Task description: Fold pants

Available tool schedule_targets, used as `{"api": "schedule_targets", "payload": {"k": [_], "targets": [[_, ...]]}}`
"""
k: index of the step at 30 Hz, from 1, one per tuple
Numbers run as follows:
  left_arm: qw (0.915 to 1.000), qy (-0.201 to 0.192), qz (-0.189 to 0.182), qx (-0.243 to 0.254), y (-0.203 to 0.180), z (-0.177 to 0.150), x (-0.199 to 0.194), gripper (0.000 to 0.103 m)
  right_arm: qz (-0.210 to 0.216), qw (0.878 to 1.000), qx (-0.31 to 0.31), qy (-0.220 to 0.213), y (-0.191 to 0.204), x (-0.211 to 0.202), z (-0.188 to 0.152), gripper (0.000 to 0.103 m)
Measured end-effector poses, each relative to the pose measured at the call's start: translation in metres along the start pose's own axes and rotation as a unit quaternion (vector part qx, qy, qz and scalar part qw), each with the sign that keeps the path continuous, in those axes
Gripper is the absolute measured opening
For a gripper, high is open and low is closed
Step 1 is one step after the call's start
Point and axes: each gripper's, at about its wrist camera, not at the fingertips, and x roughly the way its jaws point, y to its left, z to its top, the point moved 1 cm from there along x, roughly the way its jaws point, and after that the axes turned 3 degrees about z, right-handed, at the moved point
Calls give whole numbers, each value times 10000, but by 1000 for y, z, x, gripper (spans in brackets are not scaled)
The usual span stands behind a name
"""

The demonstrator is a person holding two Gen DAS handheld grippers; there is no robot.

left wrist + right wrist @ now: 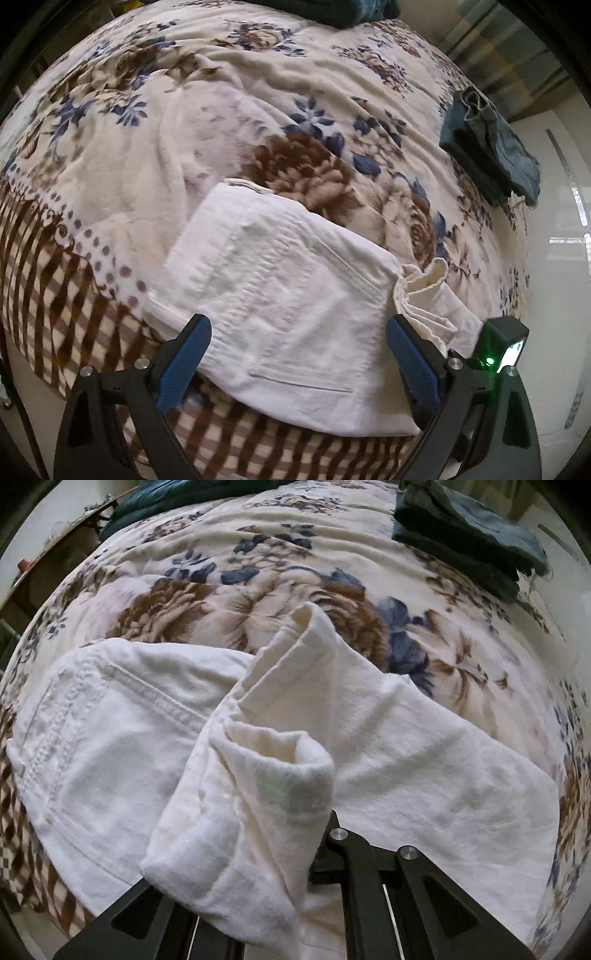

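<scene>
Two tools work over a bed (pixel 258 92) spread with a flowered blanket, where we are folding white pants (pixel 280 295) near its checked edge. We see the pants lying partly folded, seat and pocket seam uppermost, their long axis running across in front of us toward our right. Our left tool (pixel 299 339) hangs released above the seat, its blue fingers (pixel 184 362) spread wide and holding nothing. Our right tool (pixel 317 853), nearer the legs, is clenched on the bunched leg ends (pixel 258 805), which are lifted and doubled back toward the seat. Dark folded clothes (pixel 491 147) lie well apart.
</scene>
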Motion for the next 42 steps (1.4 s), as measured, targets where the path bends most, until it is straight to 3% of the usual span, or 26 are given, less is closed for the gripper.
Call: {"api": "schedule_targets", "payload": {"k": [6,8,10,12,13,14,16,18,21,23,26,28,29,30,31,33,34,35,36,39,42], "targets": [[9999,-2,-153,50,9,9,2,97,-159,9939,-1075,176,26,-7,-7,8],[9997,34,-223,108,4,13,6,97,-52,9913,-1217,497,31,4,-10,19],[9991,94,-387,135,-6,18,9,97,185,9921,-1030,697,27,3,-8,22],[9979,225,-588,121,-18,21,13,97,832,9928,-266,819,5,-9,-4,44],[9961,355,-803,43,-25,21,17,97,1309,9875,335,807,-12,-19,-5,73],[9942,497,-955,-30,-31,21,23,97,1729,9774,960,739,-32,-30,-9,80],[9894,863,-1164,-120,-44,16,39,97,2146,9541,2012,560,-71,-52,-25,80],[9829,1337,-1259,-121,-57,7,60,97,2102,9304,2964,484,-110,-69,-52,80],[9648,2150,-1491,-256,-75,-14,95,96,1926,8892,4129,416,-159,-85,-100,80],[9584,2497,-1372,-191,-86,-30,116,96,2057,8531,4777,417,-181,-87,-132,80],[9649,2432,-990,106,-96,-39,127,95,2108,8256,5211,488,-196,-77,-157,80],[9720,2203,-746,343,-104,-41,122,82,2245,8072,5440,462,-201,-68,-169,80],[9758,2043,-569,530,-109,-43,116,55,2280,8028,5493,418,-200,-67,-172,79],[9765,1996,-463,671,-113,-45,113,21,2278,7969,5583,357,-202,-64,-174,78],[9762,1976,-356,820,-116,-49,111,15,2286,7933,5635,292,-203,-62,-172,75],[9788,1808,-175,949,-115,-58,99,14,2096,7897,5760,254,-206,-58,-174,59],[9795,1759,-155,967,-113,-60,94,14,2030,7869,5823,240,-207,-57,-175,44],[9803,1729,-135,943,-107,-62,89,14,1918,7842,5896,233,-207,-57,-178,23],[9812,1715,-144,870,-102,-63,83,14,1813,7857,5909,262,-208,-59,-180,15],[9815,1783,-203,664,-88,-64,73,14,1799,7921,5828,221,-210,-70,-185,12],[9793,1901,128,677,-76,-67,87,14,1648,8033,5712,357,-211,-73,-187,11]]}}
